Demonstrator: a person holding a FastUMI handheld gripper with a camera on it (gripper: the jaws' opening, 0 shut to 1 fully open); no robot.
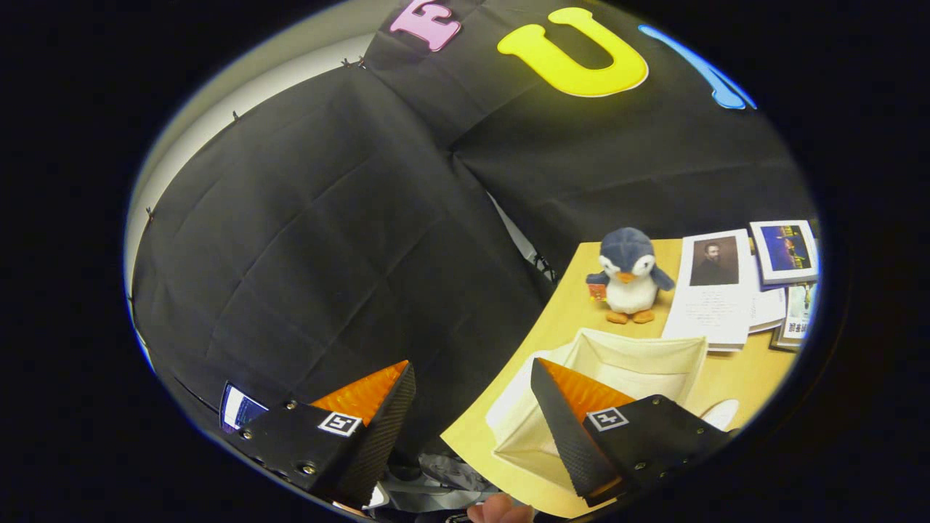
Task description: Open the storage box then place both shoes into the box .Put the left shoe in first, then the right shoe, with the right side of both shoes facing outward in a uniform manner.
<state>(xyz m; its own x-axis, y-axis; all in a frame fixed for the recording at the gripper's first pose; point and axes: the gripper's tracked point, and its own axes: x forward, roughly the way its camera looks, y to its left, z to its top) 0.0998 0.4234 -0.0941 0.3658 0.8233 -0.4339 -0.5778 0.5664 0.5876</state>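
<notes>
gripper (472, 381): fingers spread wide, nothing between them, held off the table edge and tilted
left finger: over the black booth cloth, clear of the table
right finger: overlaps the near corner of the storage box
hand (500, 511): a fingertip shows at the bottom, between the fingers
storage box (632, 363): cream fabric, open top, sits on the table just ahead of the right finger; inside looks empty as far as visible
table (567, 290): light wood, edge runs diagonally past the box
white item (723, 412): rounded, right of the box, partly hidden, can't identify
penguin plush (629, 276): upright, beyond the box, near the table's far edge
booklets (716, 290): printed sheets and photo cards stacked right of the penguin
shoes: can't locate
</notes>
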